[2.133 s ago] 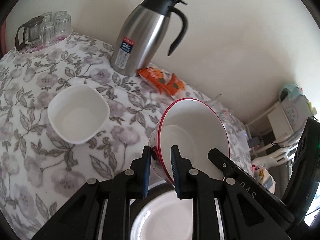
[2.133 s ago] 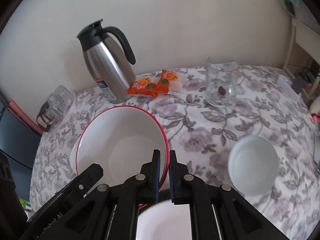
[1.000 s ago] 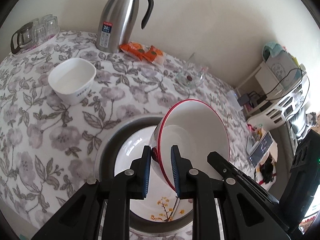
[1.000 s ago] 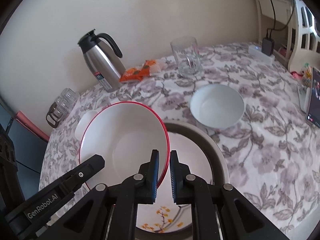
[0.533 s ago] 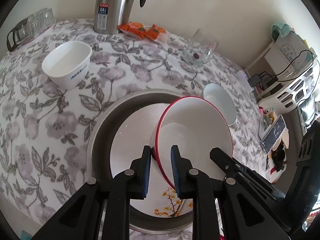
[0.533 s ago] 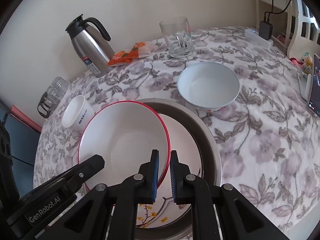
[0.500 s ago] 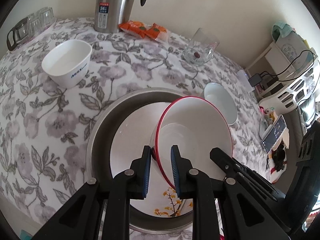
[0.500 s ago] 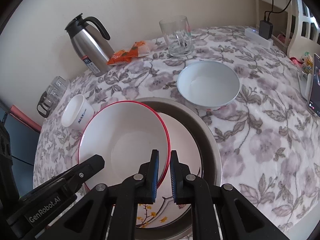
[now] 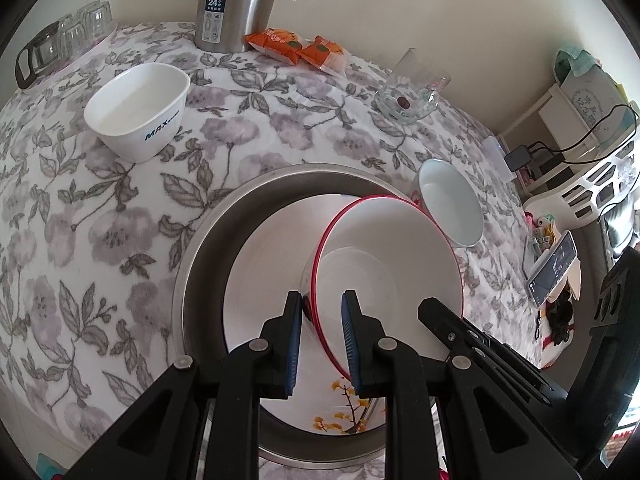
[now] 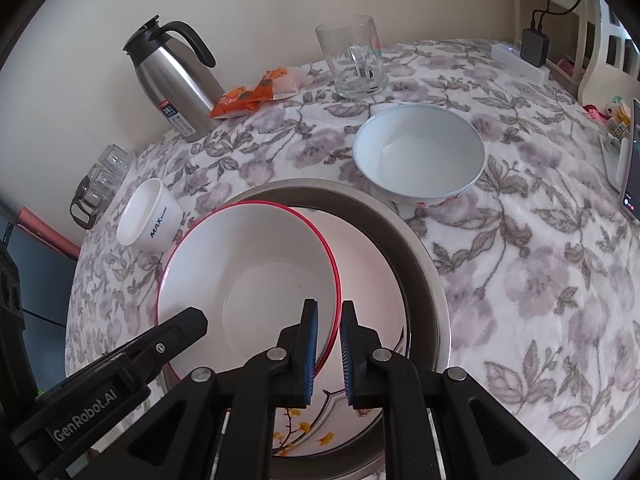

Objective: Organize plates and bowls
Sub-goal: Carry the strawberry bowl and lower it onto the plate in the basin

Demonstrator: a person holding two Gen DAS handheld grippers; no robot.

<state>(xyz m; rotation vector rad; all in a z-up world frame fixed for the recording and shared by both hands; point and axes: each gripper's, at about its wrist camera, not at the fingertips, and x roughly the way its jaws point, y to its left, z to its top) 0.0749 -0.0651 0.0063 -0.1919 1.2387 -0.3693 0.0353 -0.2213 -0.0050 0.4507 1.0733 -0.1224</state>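
Stacking was part done: left gripper (image 9: 320,332) and right gripper (image 10: 329,346), jaws clenched on opposite rims, held the red-rimmed bowl (image 10: 248,280) over the flowered plate (image 9: 268,280) in the steel basin (image 10: 424,280). White cup-bowl (image 9: 138,110) and pale bowl (image 10: 418,156) remained on the bench (image 10: 540,260).

Steel thermos jug (image 10: 176,80), orange snack packets (image 10: 256,94), glass mug (image 10: 354,62), floral tablecloth (image 10: 540,264)
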